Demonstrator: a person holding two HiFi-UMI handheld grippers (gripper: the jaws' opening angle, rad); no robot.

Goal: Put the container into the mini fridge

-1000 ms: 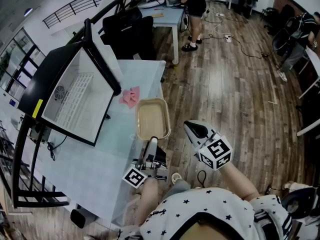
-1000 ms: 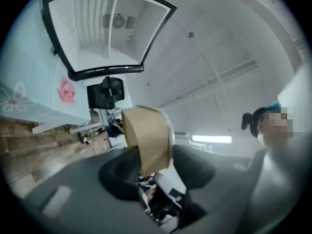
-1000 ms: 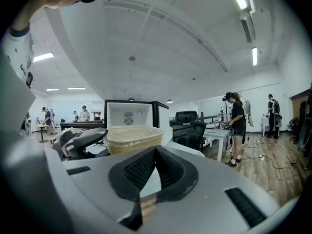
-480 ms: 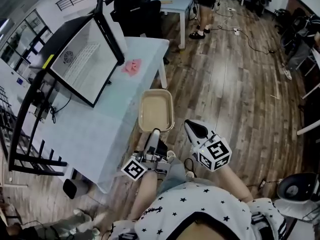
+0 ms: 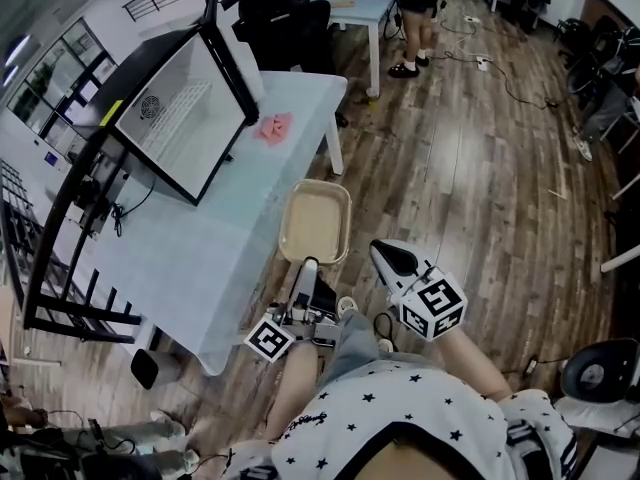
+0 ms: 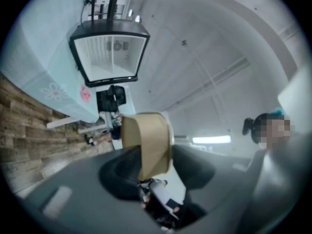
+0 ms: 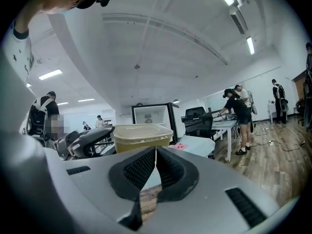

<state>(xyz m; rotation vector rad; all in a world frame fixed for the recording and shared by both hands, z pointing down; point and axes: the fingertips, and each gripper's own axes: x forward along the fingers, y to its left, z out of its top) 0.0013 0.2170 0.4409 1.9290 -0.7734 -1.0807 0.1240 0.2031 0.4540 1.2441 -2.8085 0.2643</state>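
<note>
A beige lidded container [image 5: 315, 223] hangs over the right edge of the pale blue table [image 5: 200, 258]. My left gripper [image 5: 307, 266] is shut on its near end. In the left gripper view the container [image 6: 146, 143] stands on edge between the jaws of the left gripper [image 6: 146, 155]. The open mini fridge [image 5: 180, 118] stands on the table to the left, its white inside facing the container. My right gripper [image 5: 393, 258] hovers to the right of the container over the floor, shut and empty. The right gripper view shows the right gripper [image 7: 156, 152] with its pads together, the container [image 7: 142, 136] and the fridge [image 7: 152, 115] behind.
A pink cloth [image 5: 273, 126] lies on the table between the fridge and its far corner. A black office chair [image 5: 280, 23], a desk [image 5: 350, 8] and a standing person [image 5: 415, 18] are at the back. Cables [image 5: 500, 73] trail on the wood floor. A black rack [image 5: 70, 268] flanks the table.
Both grippers and the held container have drawn back from the pink cloth toward the table's near right edge. The left grip on the container is unchanged. The right gripper stays shut.
</note>
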